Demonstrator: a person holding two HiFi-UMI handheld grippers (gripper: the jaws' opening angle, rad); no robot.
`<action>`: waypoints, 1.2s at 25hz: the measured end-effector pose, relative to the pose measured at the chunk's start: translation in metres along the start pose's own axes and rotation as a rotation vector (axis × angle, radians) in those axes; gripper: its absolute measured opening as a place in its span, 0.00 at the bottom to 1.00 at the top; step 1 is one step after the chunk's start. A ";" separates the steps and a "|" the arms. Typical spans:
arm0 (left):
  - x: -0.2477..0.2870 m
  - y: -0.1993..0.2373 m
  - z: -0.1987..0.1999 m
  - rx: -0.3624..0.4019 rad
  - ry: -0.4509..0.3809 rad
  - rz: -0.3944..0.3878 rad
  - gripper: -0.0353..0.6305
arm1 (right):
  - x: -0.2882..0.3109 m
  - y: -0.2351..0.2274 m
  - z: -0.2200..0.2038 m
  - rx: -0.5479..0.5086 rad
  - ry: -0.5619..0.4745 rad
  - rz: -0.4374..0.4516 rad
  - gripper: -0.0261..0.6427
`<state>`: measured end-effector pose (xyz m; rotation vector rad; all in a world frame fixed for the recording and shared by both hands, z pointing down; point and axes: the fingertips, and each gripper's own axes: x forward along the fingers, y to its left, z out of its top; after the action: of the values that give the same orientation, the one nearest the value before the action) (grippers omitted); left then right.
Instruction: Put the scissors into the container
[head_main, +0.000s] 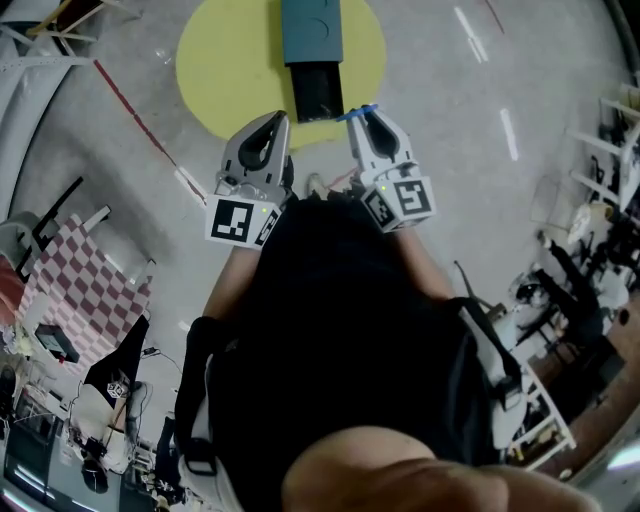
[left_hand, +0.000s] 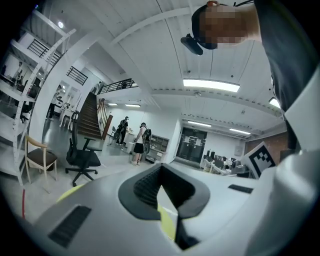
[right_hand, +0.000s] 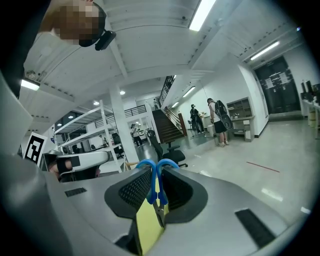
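Note:
In the head view both grippers are held out in front of the person's body, over a round yellow patch on the floor. A black container stands on that patch, with a teal-grey box behind it. My right gripper is shut on blue-handled scissors, just right of the container's near end. In the right gripper view the scissors stand between the pads, handles up and blades down. My left gripper is shut with nothing in it, just left of the container; its pads meet in a V.
A red line crosses the grey floor at the left. A checkered cloth and clutter lie at the lower left, and crowded benches at the right. The left gripper view shows an office chair, a staircase and standing people far off.

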<state>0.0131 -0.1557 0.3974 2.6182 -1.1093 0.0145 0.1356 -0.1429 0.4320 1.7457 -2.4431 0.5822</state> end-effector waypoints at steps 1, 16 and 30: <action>0.003 0.004 0.000 -0.002 0.004 -0.002 0.05 | 0.006 -0.001 -0.002 0.000 0.007 -0.002 0.15; 0.026 0.058 0.001 -0.058 0.001 0.004 0.05 | 0.072 -0.014 -0.065 0.009 0.141 -0.044 0.15; 0.028 0.073 -0.014 -0.047 0.034 -0.014 0.05 | 0.090 -0.040 -0.149 0.025 0.296 -0.112 0.15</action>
<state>-0.0173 -0.2197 0.4337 2.5746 -1.0671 0.0295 0.1188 -0.1820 0.6049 1.6545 -2.1341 0.7973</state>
